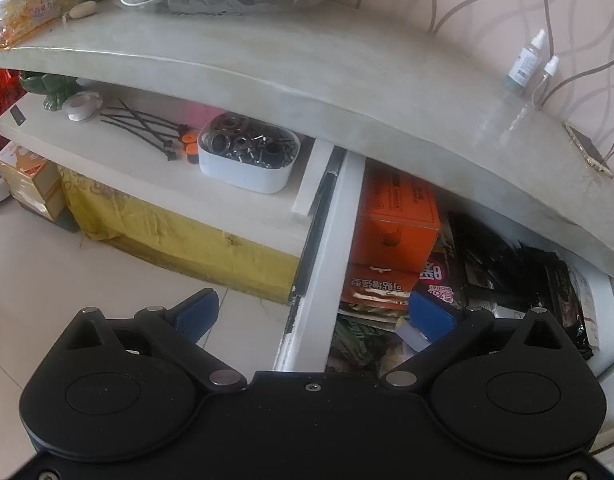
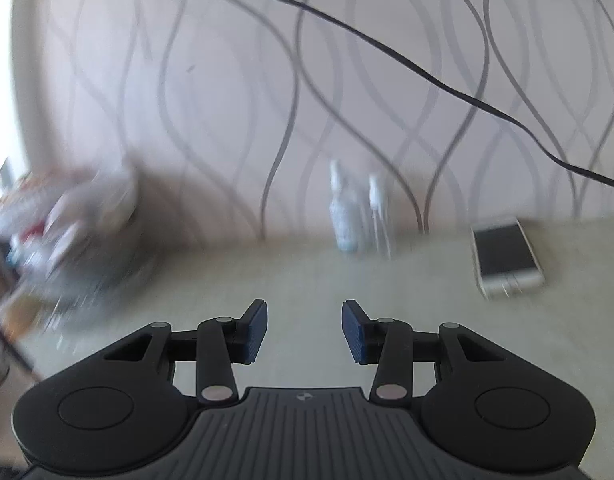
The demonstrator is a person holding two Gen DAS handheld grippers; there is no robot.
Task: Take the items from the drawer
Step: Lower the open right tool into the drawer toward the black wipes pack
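Left wrist view: left gripper (image 1: 313, 312) jaws spread wide, empty, straddling the side wall of the open drawer (image 1: 327, 248), still crammed with an orange box (image 1: 395, 220), snack packets (image 1: 373, 286) and black bags (image 1: 547, 280). Most items left to take.

Right wrist view: right gripper (image 2: 305, 330) jaws released, empty, above the table (image 2: 307, 276); spray bottles (image 2: 343, 216) and phone (image 2: 507, 256) by the wall, no drawer visible.

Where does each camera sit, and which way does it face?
Left wrist: on the left hand-held gripper, tilted down at the open drawer under the countertop; its open fingers show.
Right wrist: on the right hand-held gripper, facing the wall across the countertop; its empty, parted fingers show.
Shared: two spray bottles and a phone on the countertop.
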